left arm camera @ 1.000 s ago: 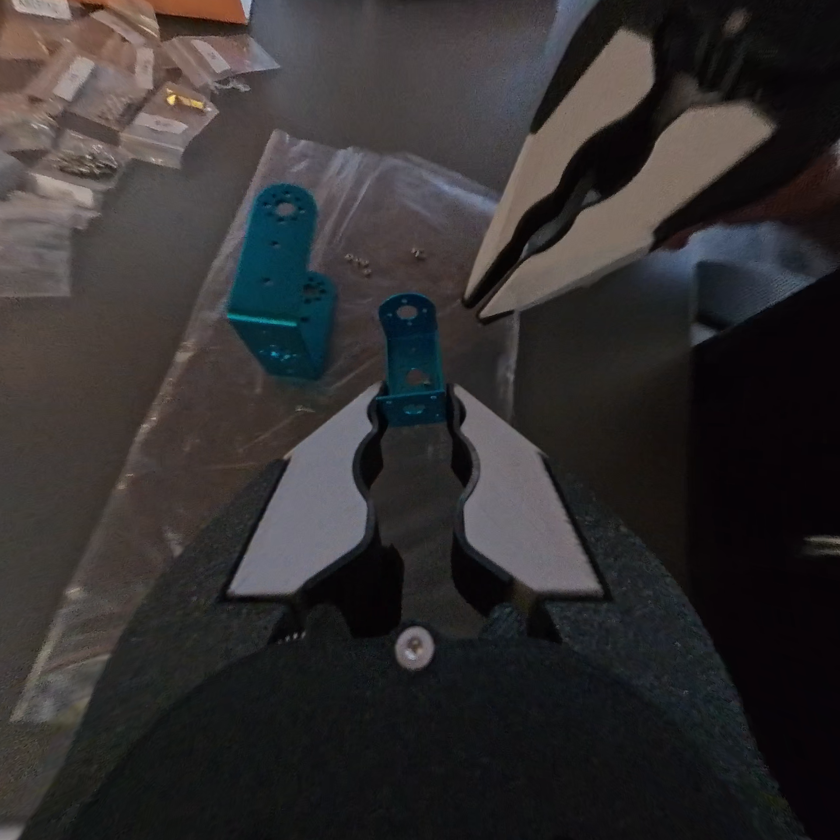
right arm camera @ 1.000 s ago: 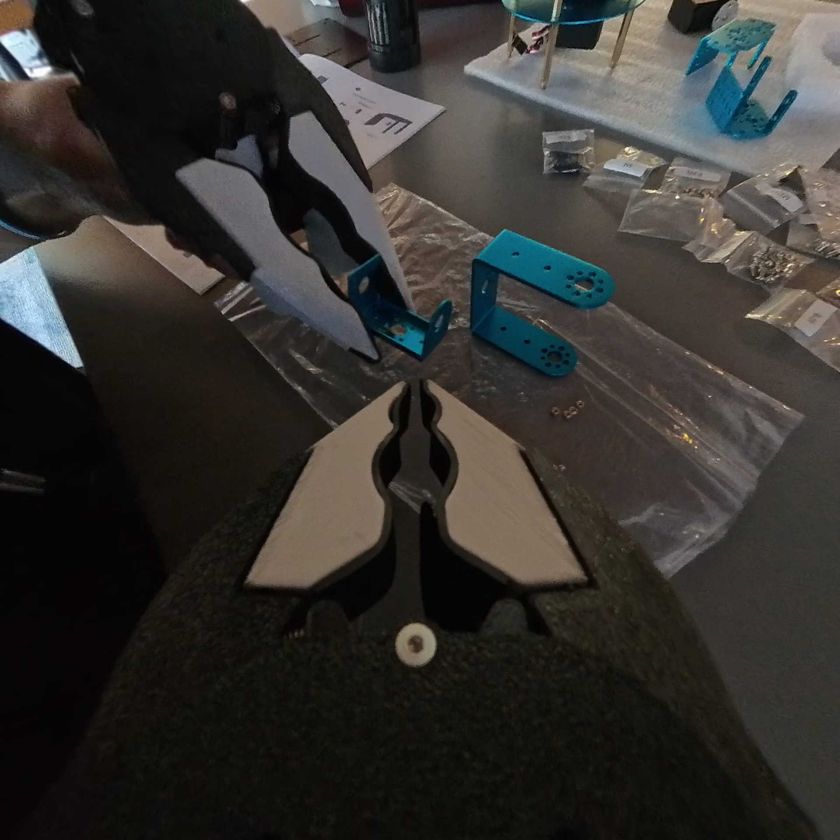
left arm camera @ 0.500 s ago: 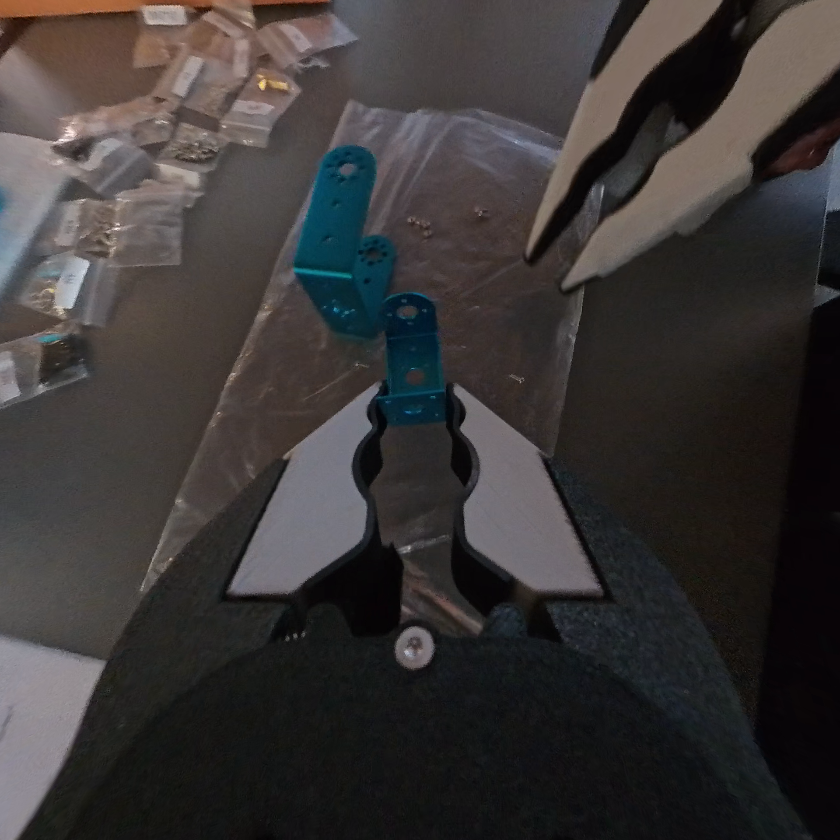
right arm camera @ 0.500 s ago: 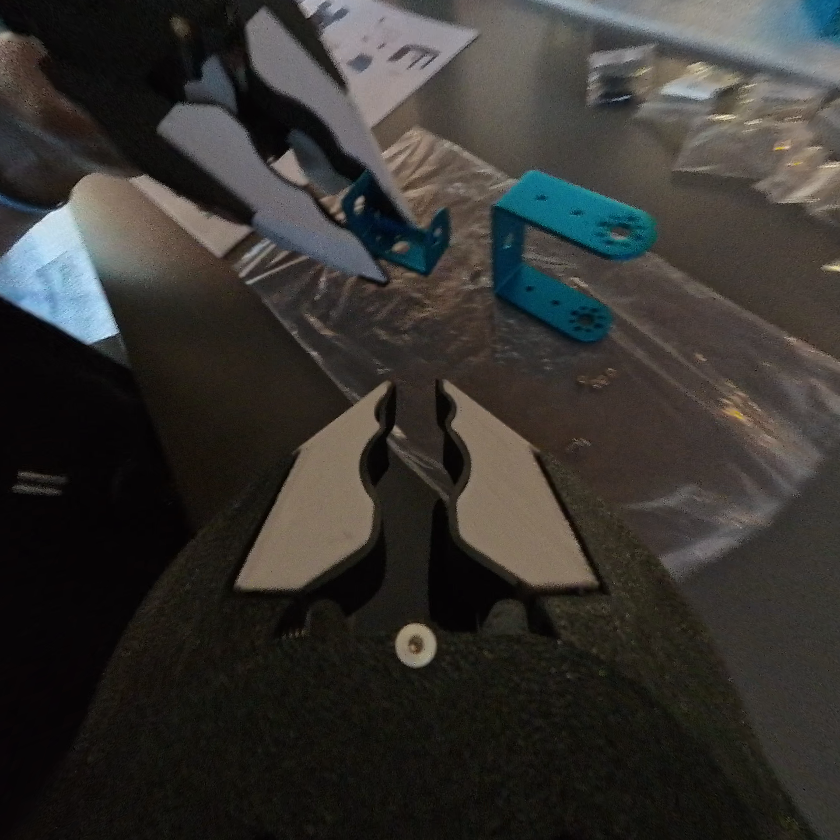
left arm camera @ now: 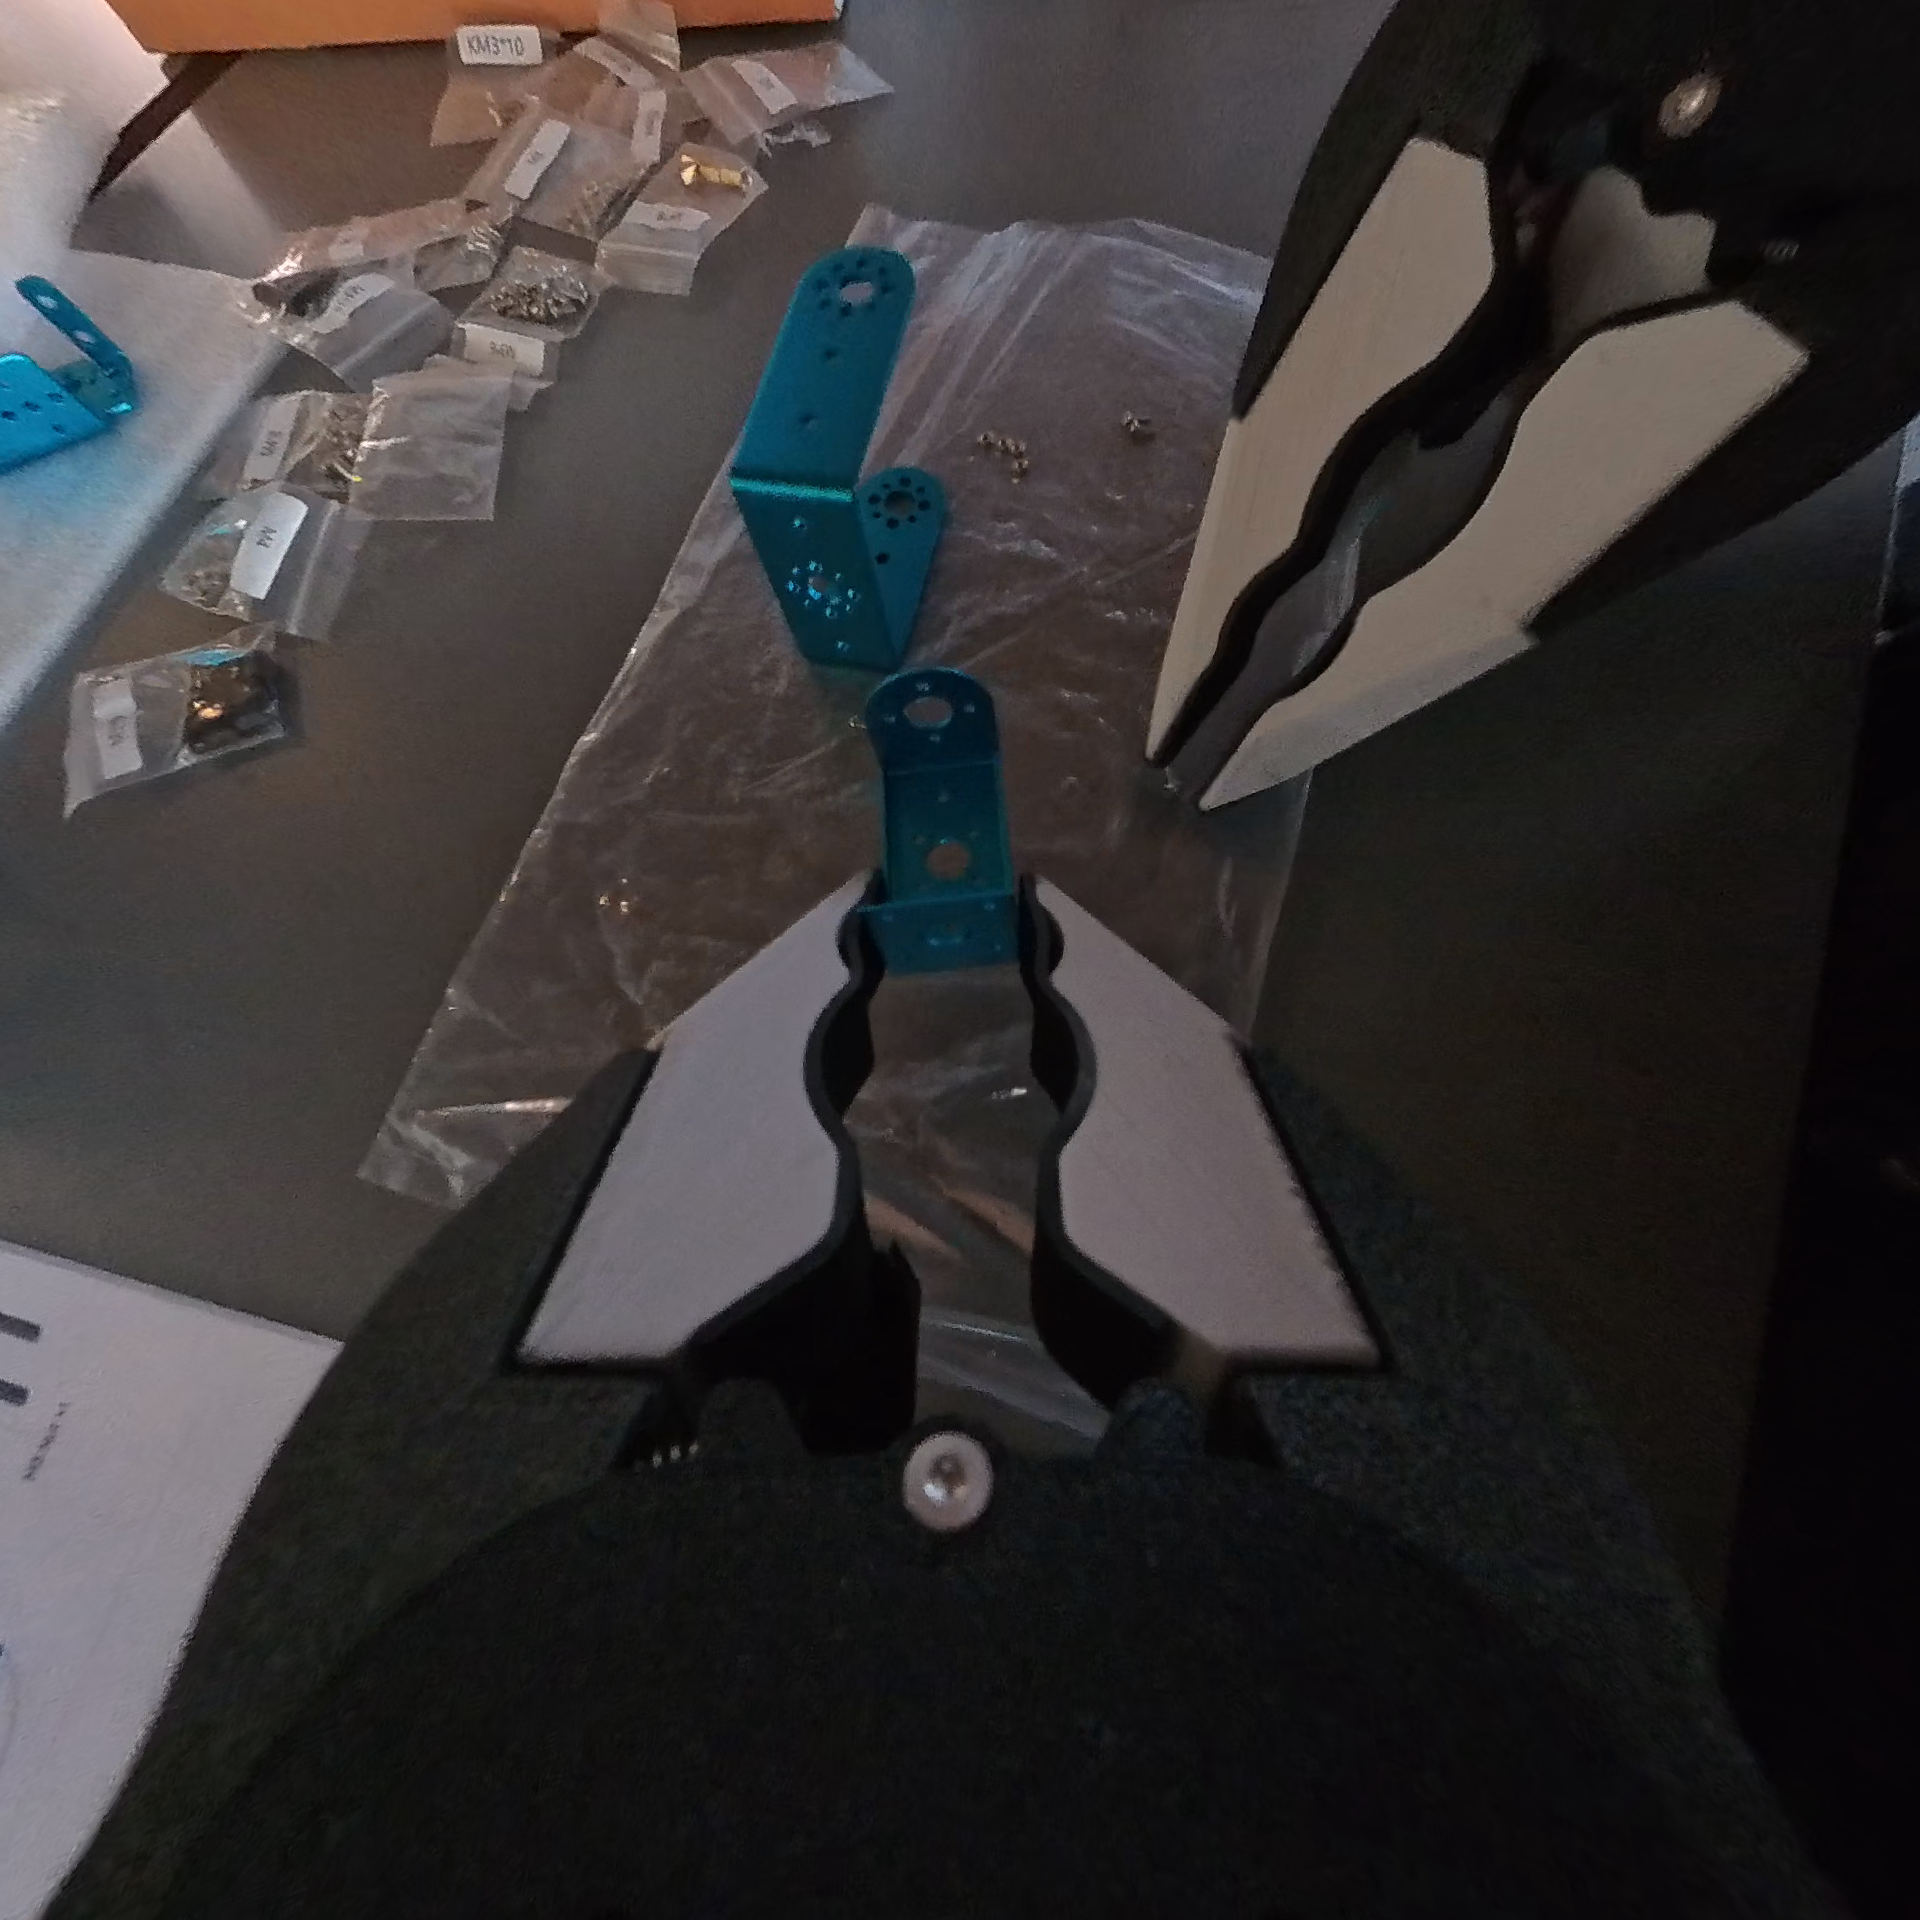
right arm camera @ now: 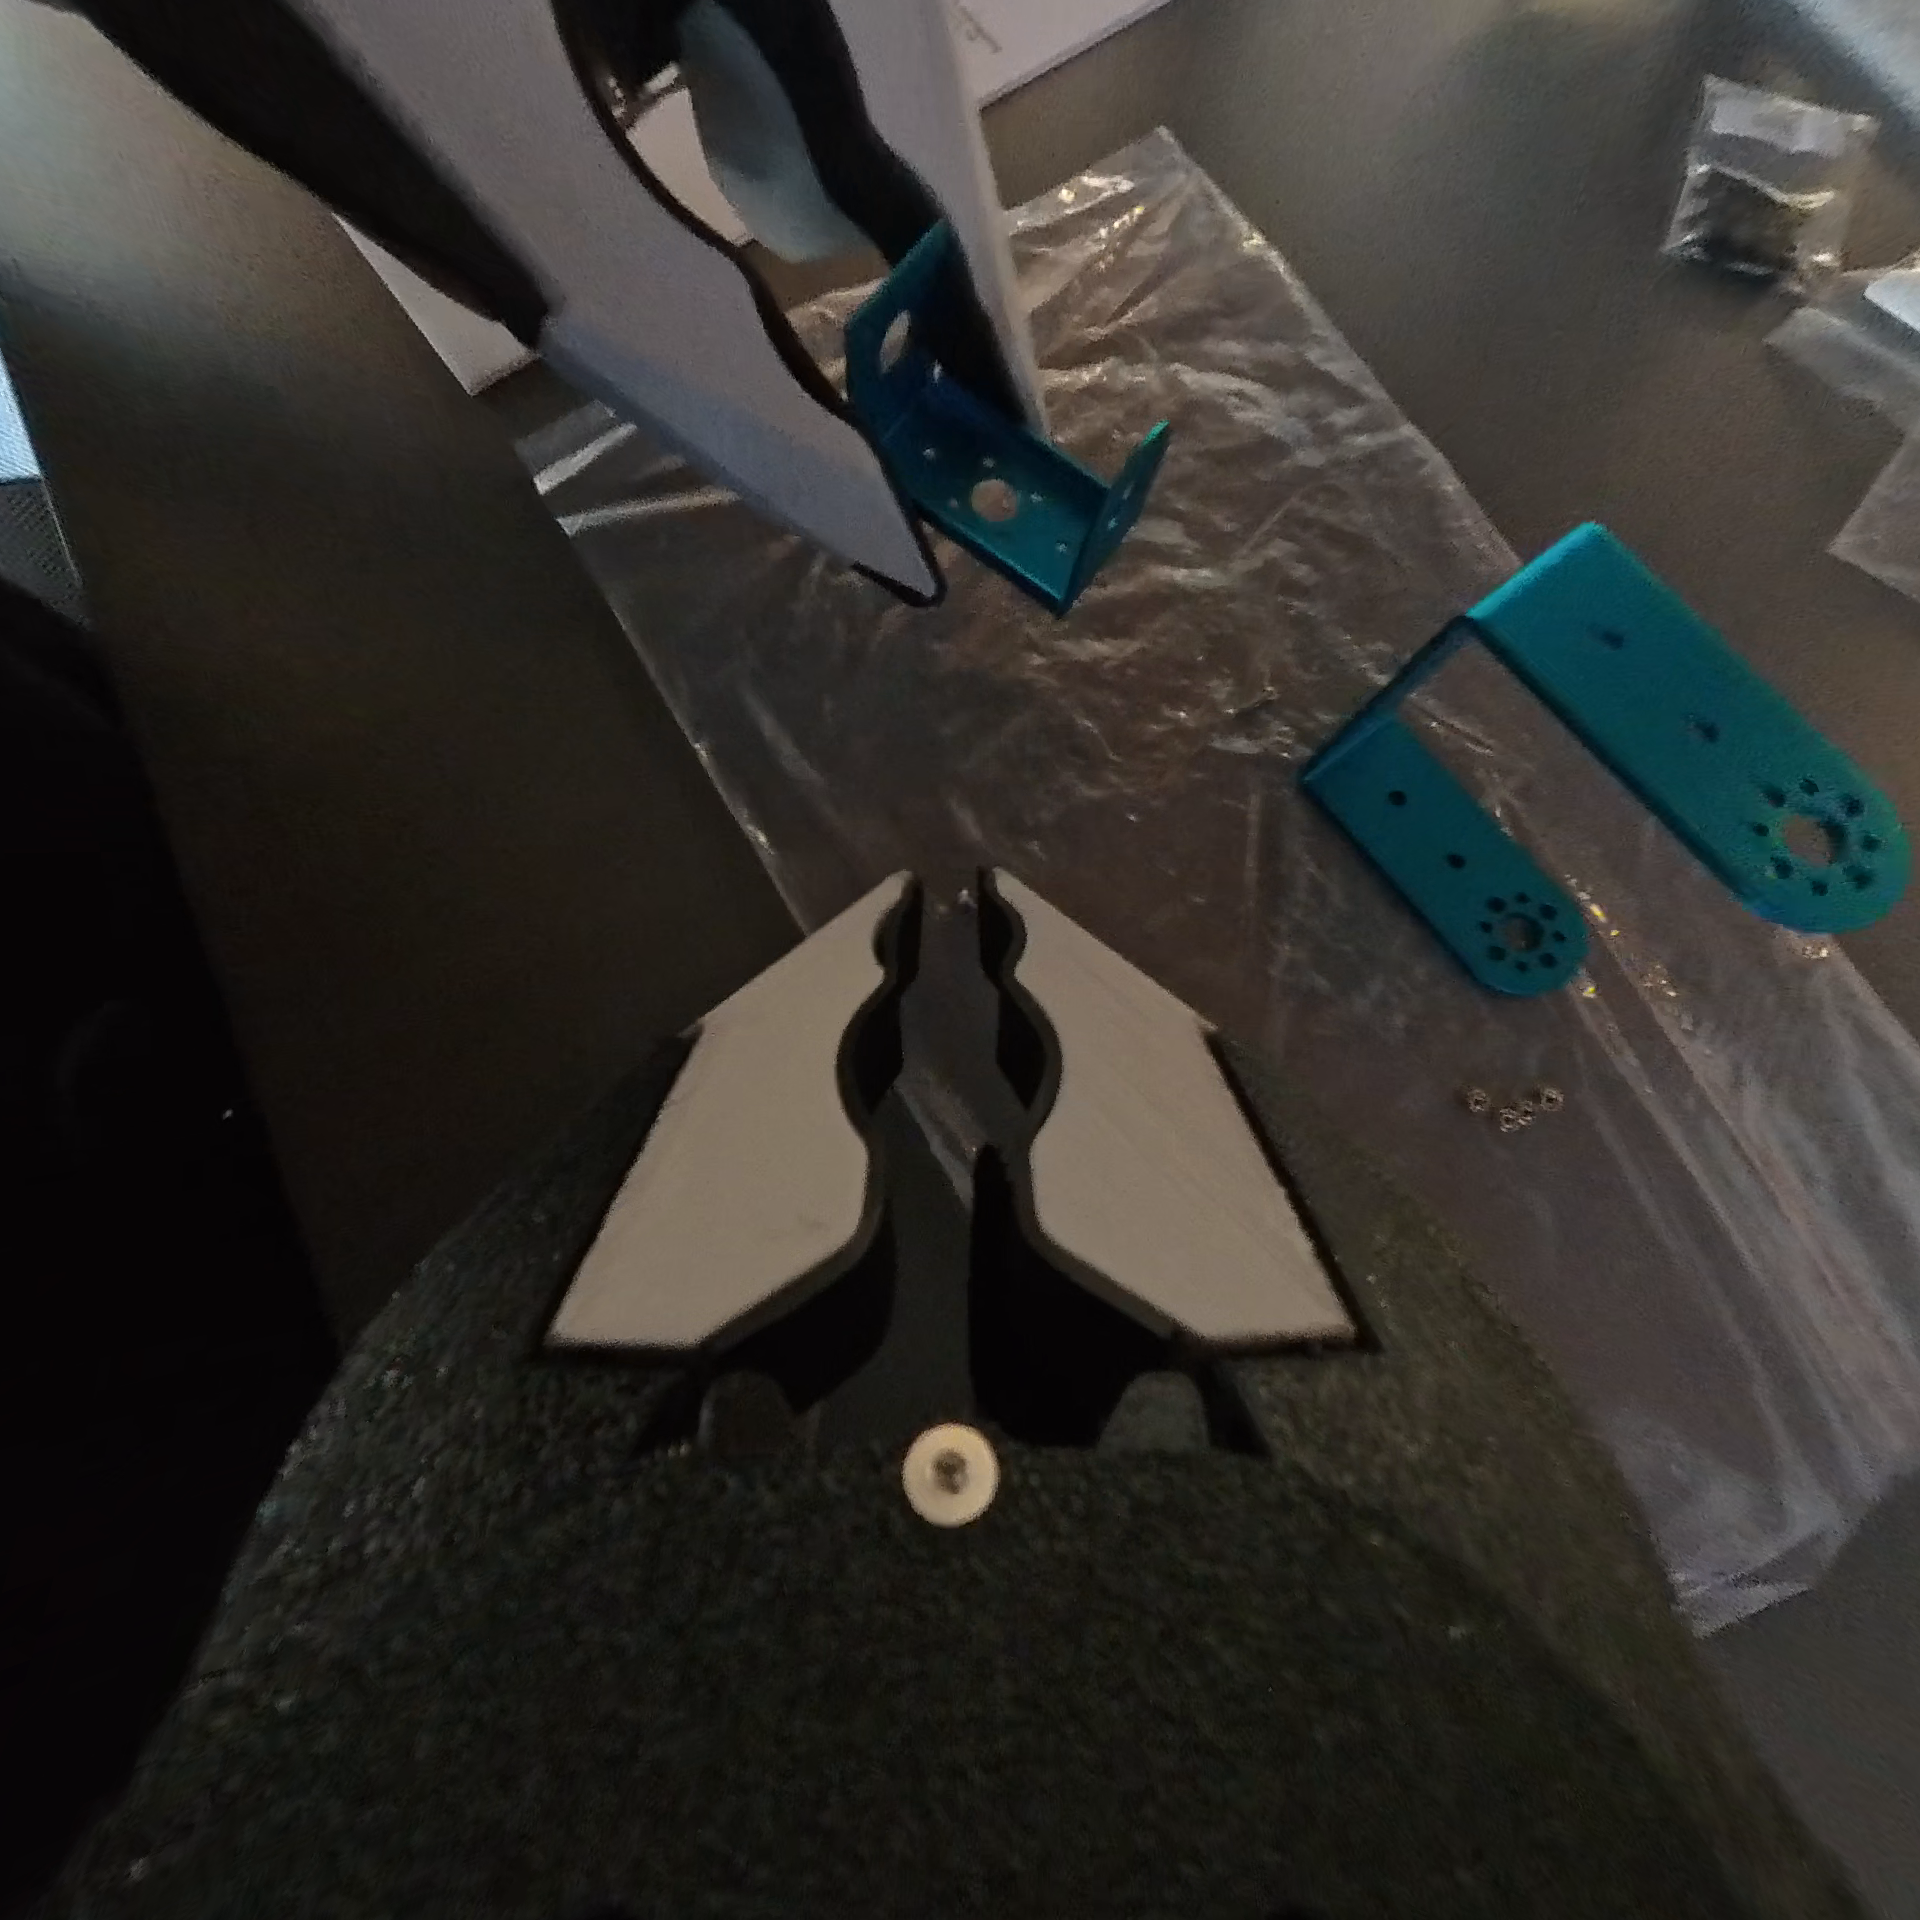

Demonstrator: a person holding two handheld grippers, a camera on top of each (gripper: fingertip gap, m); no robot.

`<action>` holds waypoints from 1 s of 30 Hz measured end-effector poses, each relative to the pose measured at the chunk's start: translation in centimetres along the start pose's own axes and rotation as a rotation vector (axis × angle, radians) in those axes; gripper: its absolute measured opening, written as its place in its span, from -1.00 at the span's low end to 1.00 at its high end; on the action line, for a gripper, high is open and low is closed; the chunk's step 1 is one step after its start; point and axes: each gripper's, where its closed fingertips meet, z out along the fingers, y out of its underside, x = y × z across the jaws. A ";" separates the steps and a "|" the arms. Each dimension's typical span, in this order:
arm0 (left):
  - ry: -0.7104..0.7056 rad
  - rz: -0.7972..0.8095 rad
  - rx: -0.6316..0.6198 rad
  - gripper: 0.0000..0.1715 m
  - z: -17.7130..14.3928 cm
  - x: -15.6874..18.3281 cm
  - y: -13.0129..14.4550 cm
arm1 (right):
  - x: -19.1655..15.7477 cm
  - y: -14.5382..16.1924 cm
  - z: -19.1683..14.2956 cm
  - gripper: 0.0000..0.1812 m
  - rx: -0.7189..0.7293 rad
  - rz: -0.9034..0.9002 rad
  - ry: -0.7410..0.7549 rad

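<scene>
The left gripper [left arm camera: 943, 914] is clenched on a small teal U-shaped metal bracket [left arm camera: 940, 831], pinching its near end between the two fingertips; the bracket juts forward past the tips, held above a sheet of clear plastic [left arm camera: 727, 831] spread on a dark table [left arm camera: 312, 935]. Ahead of that gripper and slightly to its left, a larger teal U-bracket [left arm camera: 831, 468] rests on the plastic, not touching the held piece; a few tiny nuts [left arm camera: 1003, 449] lie beyond it, ahead and a little right. Farther left of the gripper, small clear bags of hardware [left arm camera: 416, 312] are scattered on the table.

The right gripper [right arm camera: 948, 899] hovers low over the near edge of the plastic, its fingers drawn almost together with only a narrow slit between them; a tiny speck sits at the tips, and I cannot tell whether it is held. The held bracket is ahead of it, the large bracket ahead to its right.

As for progress: one bracket is lifted and gripped, the two brackets are not joined, and the loose nuts lie unused.
</scene>
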 end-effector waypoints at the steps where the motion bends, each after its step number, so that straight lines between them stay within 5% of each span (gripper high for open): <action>1: 0.003 -0.008 0.007 -0.72 0.0 0.0 0.0 | 0.1 0.1 0.1 -0.88 -0.015 -0.009 0.014; 24: -0.009 0.045 0.033 -0.72 -0.5 0.9 0.4 | -0.2 0.6 0.2 -0.99 -0.036 0.121 -0.031; 30: -0.054 0.078 0.018 -0.72 0.0 0.6 0.1 | 1.1 -1.0 -1.7 -1.00 0.146 0.334 -0.085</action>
